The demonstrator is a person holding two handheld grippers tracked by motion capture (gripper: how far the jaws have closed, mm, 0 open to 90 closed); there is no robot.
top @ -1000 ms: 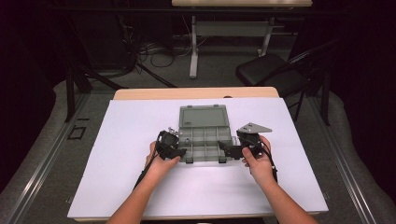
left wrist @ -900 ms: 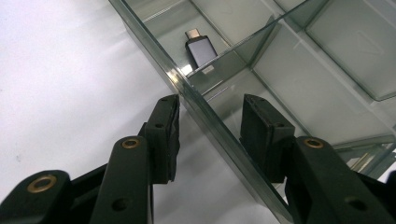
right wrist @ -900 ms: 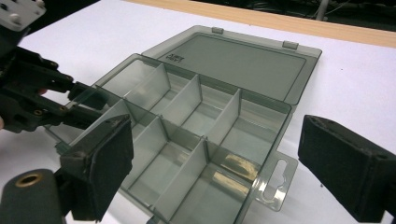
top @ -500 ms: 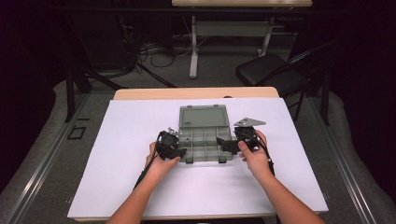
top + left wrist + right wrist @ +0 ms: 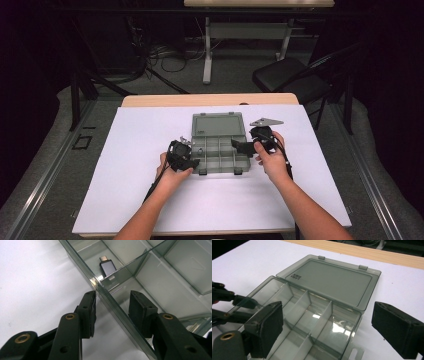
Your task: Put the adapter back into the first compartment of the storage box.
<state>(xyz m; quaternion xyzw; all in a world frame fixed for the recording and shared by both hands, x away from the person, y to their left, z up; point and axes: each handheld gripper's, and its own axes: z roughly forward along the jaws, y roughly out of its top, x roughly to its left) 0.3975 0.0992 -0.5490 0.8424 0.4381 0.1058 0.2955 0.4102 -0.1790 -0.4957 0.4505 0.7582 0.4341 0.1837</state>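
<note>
A: The left gripper [image 5: 112,307] has its jaws spread astride the left wall of the compartment box [image 5: 220,150], mid-tabletop, lid open.

B: The right gripper [image 5: 327,327] is spread wide too. One-sided pinching probably skids or tips it, and the USB adapter [image 5: 108,265] hops compartments.

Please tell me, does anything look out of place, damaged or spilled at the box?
Nothing stands out. The organizer box lies flat and square, lid folded open, dividers intact. One small USB adapter rests in a compartment. The left gripper straddles the side wall.
</note>
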